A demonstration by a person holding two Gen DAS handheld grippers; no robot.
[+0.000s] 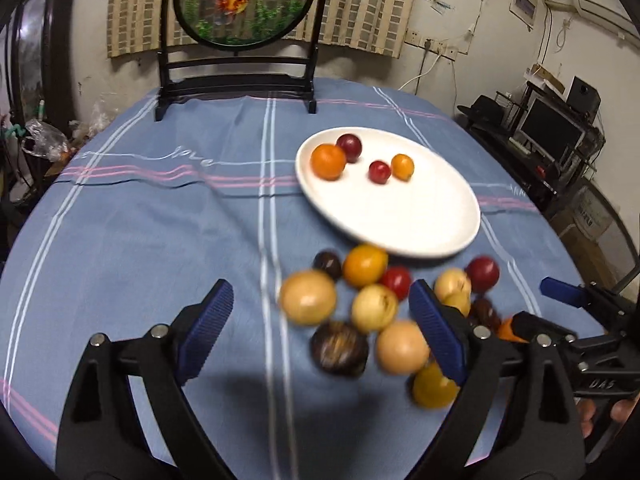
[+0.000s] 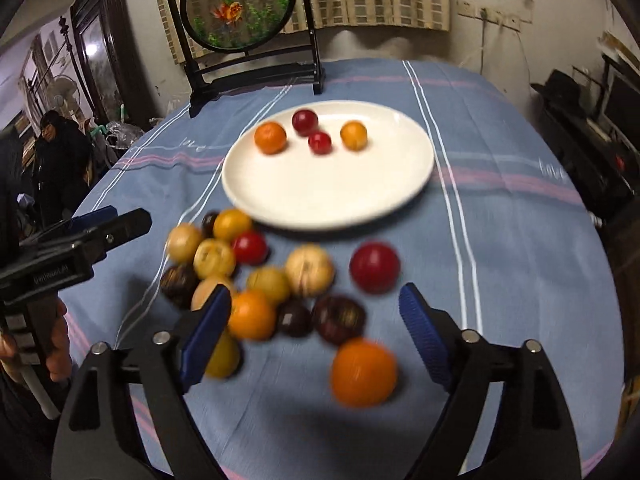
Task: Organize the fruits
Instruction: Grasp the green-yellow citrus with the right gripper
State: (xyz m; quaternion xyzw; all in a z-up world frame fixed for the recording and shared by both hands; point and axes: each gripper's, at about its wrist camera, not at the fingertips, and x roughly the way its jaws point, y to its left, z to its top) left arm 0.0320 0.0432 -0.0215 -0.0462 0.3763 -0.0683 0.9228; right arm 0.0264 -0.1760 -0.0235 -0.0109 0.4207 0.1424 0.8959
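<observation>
A white plate [image 1: 400, 224] [image 2: 320, 196] lies on the blue cloth and holds several small fruits, orange and red [image 1: 328, 161] [image 2: 271, 137]. A pile of loose fruits lies on the cloth in front of it: tan [image 1: 307, 297], dark brown [image 1: 339, 348], orange [image 2: 362, 372], red [image 2: 374, 267]. My left gripper [image 1: 322, 320] is open and empty above the pile's near left side. My right gripper [image 2: 316, 320] is open and empty over the pile's near edge, with the orange fruit between its fingers' span. Each gripper shows at the edge of the other's view.
A black stand with a round goldfish screen [image 1: 240, 4] [image 2: 240, 8] stands at the table's far edge. Shelves with a monitor [image 1: 552, 132] are to the right of the table. A person [image 2: 56, 160] sits at far left.
</observation>
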